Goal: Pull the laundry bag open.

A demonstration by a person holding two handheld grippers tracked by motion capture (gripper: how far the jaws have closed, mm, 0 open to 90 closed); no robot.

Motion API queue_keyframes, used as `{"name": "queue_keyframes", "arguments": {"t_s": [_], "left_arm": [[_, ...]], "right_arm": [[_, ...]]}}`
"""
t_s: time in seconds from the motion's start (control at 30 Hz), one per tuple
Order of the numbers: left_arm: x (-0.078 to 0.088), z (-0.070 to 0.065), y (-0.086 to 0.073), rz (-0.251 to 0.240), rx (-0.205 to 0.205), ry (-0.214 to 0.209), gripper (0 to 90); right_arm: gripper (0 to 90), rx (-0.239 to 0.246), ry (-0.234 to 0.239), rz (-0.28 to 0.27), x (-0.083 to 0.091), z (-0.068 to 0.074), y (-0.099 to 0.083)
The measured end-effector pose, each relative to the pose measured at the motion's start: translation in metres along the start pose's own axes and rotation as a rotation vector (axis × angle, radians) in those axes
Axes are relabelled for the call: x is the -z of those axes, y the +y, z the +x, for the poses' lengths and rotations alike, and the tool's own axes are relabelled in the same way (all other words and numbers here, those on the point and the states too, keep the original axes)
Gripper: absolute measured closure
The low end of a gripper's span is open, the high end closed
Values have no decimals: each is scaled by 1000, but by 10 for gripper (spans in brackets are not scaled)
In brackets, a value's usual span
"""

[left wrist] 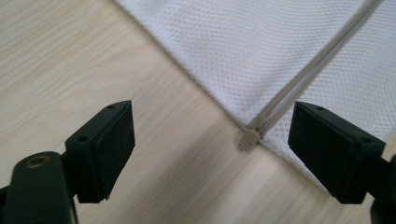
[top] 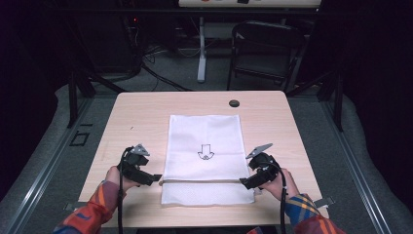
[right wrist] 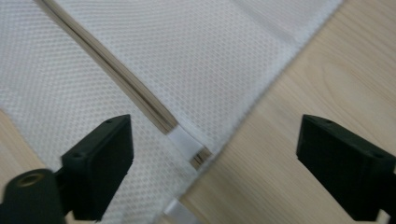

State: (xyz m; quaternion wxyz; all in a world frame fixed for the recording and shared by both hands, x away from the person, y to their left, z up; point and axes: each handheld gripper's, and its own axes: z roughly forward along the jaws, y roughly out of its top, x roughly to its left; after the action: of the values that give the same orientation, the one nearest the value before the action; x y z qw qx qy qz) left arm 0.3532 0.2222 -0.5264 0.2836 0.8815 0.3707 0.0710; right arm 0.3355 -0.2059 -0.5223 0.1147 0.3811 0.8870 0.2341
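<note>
High view: your left gripper [top: 157, 179] and right gripper [top: 243, 183] both stand wide apart, holding nothing, at either side of the white mesh cloth bag [top: 204, 146] lying flat on the light wooden table [top: 136, 112].

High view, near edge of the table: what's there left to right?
Left gripper → white mesh bag lying flat with its zipper line across the near end → right gripper. Both grippers stand open, one at each end of the zipper.
</note>
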Motion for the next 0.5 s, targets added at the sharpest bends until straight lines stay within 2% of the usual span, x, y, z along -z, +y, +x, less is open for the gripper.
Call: {"name": "queue_keyframes", "arguments": {"t_s": [0.03,0.13,0.23,0.5], "left_arm": [[1,4,-2,1,17,9,136],[3,9,-6,1,39,41,110],[5,14,-8,12,53,52,98],[-2,25,-12,48,80,90,58]], "right_arm": [[71,-14,-9,16,3,-5,-3],[34,-57,-26,15,6,-17,-13],[5,-89,-53,13,8,-27,-22],[0,-159,-119,27,7,-51,-42]]}}
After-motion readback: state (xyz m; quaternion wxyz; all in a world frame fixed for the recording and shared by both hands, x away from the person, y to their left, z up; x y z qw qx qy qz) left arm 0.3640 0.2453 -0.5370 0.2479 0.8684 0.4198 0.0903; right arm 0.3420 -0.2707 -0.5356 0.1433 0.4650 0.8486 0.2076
